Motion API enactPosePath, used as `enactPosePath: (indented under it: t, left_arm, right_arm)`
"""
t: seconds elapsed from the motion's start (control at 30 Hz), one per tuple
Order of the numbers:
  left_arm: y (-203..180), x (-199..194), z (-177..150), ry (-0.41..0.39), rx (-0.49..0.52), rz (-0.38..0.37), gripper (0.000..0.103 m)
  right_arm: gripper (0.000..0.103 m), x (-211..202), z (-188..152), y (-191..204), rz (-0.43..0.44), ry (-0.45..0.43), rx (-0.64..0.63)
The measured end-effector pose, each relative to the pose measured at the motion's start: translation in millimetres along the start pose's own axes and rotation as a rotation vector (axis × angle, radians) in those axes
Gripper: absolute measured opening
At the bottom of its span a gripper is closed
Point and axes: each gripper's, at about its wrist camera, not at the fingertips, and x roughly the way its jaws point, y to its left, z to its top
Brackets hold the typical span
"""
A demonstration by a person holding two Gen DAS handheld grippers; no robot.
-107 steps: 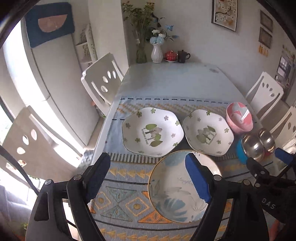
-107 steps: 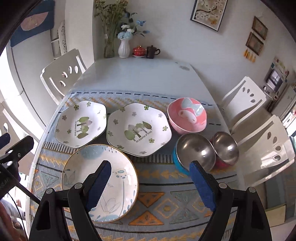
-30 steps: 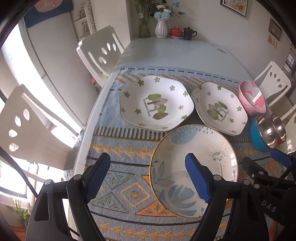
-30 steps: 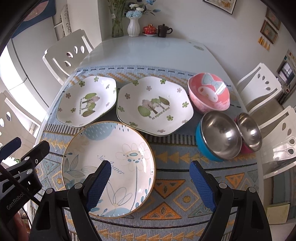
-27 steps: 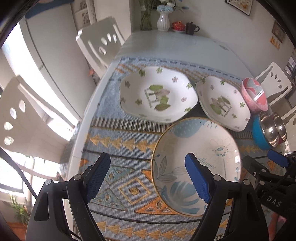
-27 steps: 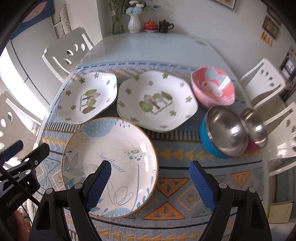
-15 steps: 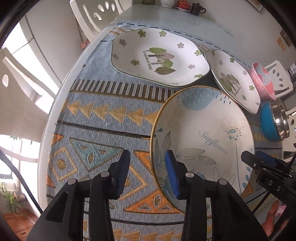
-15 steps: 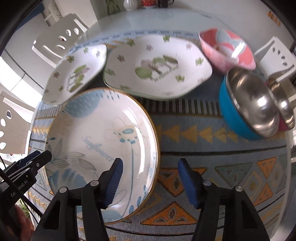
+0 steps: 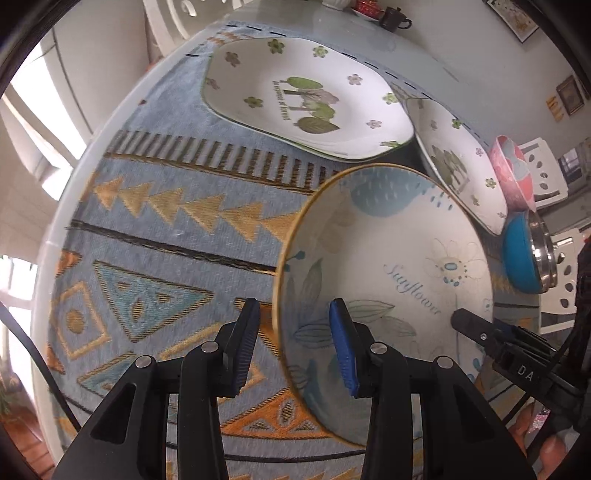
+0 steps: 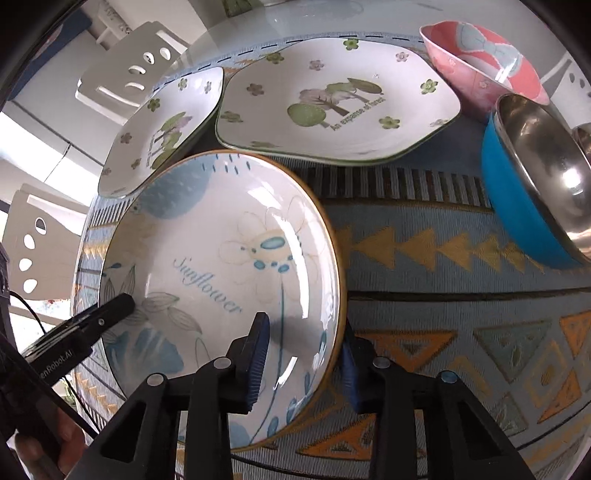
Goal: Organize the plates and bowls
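A round sunflower plate with a gold rim (image 9: 388, 266) (image 10: 221, 258) lies on the patterned table runner (image 9: 159, 236). My left gripper (image 9: 293, 347) straddles its left rim, one finger inside and one outside, with a small gap still showing. My right gripper (image 10: 304, 363) straddles its right rim the same way, jaws nearly closed on it. Two white tree-print plates (image 9: 306, 99) (image 10: 340, 103) lie side by side behind it, the second one (image 9: 458, 166) (image 10: 162, 133) beside the first.
A pink bowl (image 10: 480, 70) and a blue steel-lined bowl (image 10: 535, 184) stand at the right; a second steel bowl (image 10: 583, 136) peeks behind. White chairs (image 10: 129, 70) surround the table. A dark cup (image 9: 393, 18) stands at the far end.
Both grippers have dropped down to the sunflower plate and narrowed their jaws from wide open to straddle its opposite rims.
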Motion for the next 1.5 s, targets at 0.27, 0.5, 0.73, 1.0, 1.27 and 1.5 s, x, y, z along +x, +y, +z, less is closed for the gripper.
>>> enactPosePath:
  t: [0.27,0.5,0.73,1.0,1.27,1.5]
  left_arm:
    - [9.7,-7.1,-0.9,-0.031,-0.028,-0.132,0.031]
    - [8.3,-32.2,-6.5,-0.090,0.030,-0.160,0.031]
    - [11.1,-48.8,-9.6,-0.150,0.064,-0.106,0.031]
    - [40.3,-81.9,-27.6,-0.214,0.026,-0.054,0.031]
    - [74.1,-86.0,-61.1,-0.215,-0.040,-0.021,0.031]
    - [85.3,-72.3,-82.2,-0.179,-0.043,0.000,0.031]
  right_arm:
    - [0.023,-5.4,-2.3,-14.9,0.098,-0.024,-0.008]
    - [0.023,-19.4,-11.0,-14.9,0.124,-0.049,-0.041]
    - [0.023,-39.0,-21.6,6.3,0.093,-0.099,-0.128]
    - [0.023,-55.3,-33.3,42.5,0.107,-0.133,-0.212]
    - [0.023,-44.2,-60.9,77.7,0.139,-0.091,-0.258]
    - [0.023,-28.8,-85.7,87.4,0.109,-0.072,-0.281]
